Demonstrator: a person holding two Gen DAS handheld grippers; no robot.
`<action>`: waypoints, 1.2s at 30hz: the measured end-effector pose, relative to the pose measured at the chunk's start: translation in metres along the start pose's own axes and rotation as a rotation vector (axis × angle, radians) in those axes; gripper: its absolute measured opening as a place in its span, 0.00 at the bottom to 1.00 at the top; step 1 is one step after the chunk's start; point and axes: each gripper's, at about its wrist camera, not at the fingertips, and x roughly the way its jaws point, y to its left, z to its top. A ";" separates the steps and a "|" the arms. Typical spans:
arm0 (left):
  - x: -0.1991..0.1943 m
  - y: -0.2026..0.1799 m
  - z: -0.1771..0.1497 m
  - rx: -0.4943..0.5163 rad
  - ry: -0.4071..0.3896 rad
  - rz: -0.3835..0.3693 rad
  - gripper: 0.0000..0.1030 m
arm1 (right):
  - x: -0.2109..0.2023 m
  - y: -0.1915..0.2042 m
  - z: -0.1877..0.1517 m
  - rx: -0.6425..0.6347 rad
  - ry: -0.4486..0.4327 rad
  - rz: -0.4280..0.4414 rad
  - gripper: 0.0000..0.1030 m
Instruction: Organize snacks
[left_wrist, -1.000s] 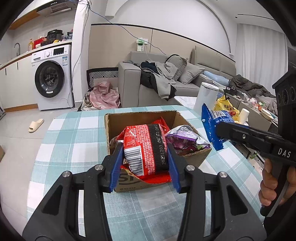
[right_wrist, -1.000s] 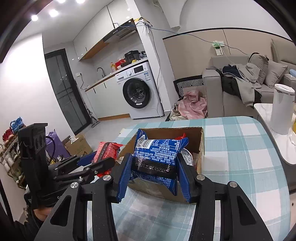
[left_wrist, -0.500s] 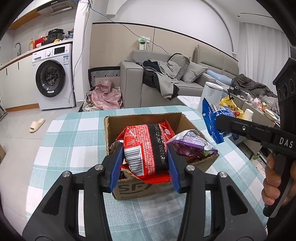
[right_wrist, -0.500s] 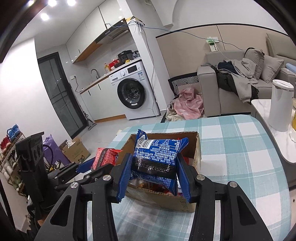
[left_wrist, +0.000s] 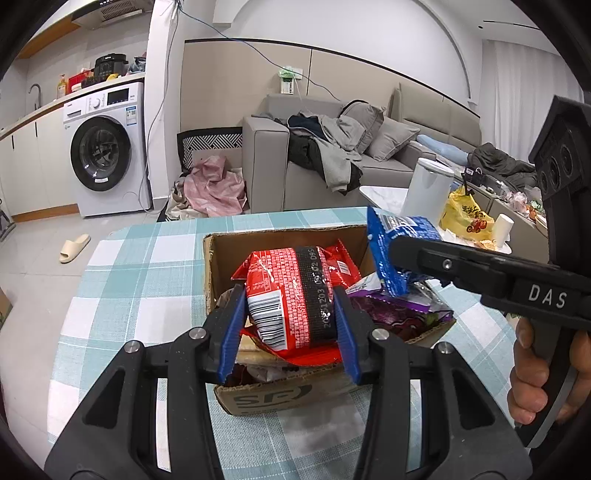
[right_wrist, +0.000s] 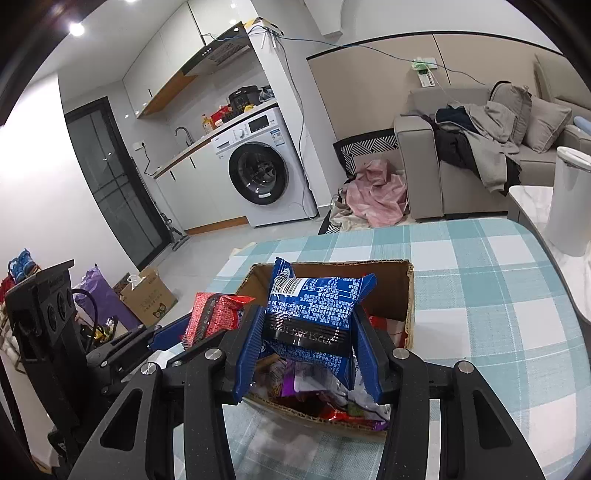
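Red snack pack (left_wrist: 295, 295) clamped in left gripper (left_wrist: 290, 330), blue snack pack (right_wrist: 314, 317) clamped in right gripper (right_wrist: 308, 363), both above open cardboard box (left_wrist: 280, 395) w/ other snacks. Box sits on teal checked tablecloth (right_wrist: 480, 295), bare cloth around; sofa (left_wrist: 332, 166), washing machine (left_wrist: 107, 147) beyond.

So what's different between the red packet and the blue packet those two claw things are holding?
Colour: the red packet in the left gripper is red with a white barcode panel; the blue packet in the right gripper is blue with white print. Position: the red one hangs nearer the cardboard box's front wall, the blue one over its right side. Both carry a black band and are clamped above the box.
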 end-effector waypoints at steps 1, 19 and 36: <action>0.003 0.000 0.000 0.002 0.003 0.002 0.41 | 0.003 -0.001 0.002 0.001 0.001 -0.003 0.46; 0.025 0.008 -0.005 0.018 0.015 0.017 0.57 | 0.012 -0.007 0.006 -0.031 0.008 -0.042 0.54; -0.057 0.007 -0.029 0.037 -0.138 0.017 0.99 | -0.040 0.003 -0.028 -0.135 -0.082 -0.014 1.00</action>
